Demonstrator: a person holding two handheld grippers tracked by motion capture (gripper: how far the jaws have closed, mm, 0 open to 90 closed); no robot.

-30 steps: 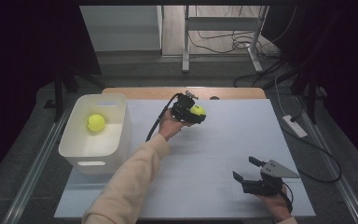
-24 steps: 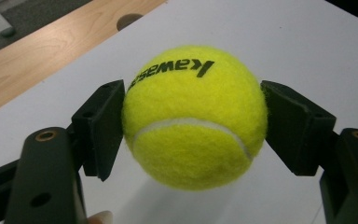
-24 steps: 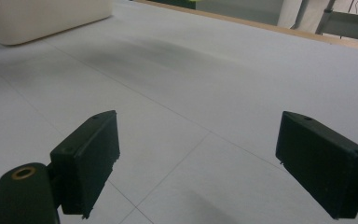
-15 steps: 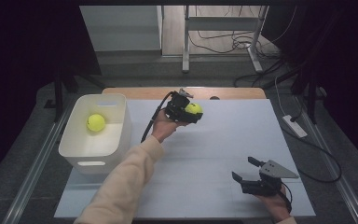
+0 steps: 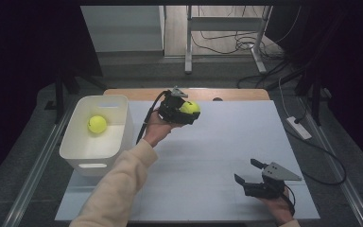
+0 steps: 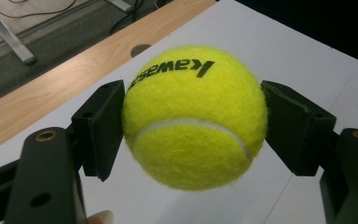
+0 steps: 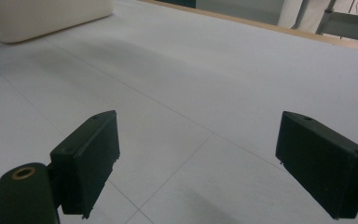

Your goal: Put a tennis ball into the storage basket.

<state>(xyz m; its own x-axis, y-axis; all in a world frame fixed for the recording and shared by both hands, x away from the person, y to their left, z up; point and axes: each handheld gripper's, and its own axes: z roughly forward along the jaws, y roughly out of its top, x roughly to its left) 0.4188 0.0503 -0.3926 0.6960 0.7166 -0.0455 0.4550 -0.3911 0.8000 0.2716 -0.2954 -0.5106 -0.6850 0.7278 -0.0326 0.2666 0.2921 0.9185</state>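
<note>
L tool (image 5: 185,111) clamps tennis ball (image 6: 194,116) side-on, lifted off worktop (image 5: 217,156) nr far edge, likely for white bin (image 5: 97,142) w/ 2nd ball (image 5: 97,124). R tool (image 5: 251,176) wide, empty, parked low.

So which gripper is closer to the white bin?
The left. The left gripper holds a ball above the table just right of the bin. The right gripper sits open, far away at the table's near right corner.

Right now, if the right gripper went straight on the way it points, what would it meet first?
Probably nothing soon: the right gripper, jaws open, faces bare white table. The white bin sits off to one side, though depth is unclear.
</note>
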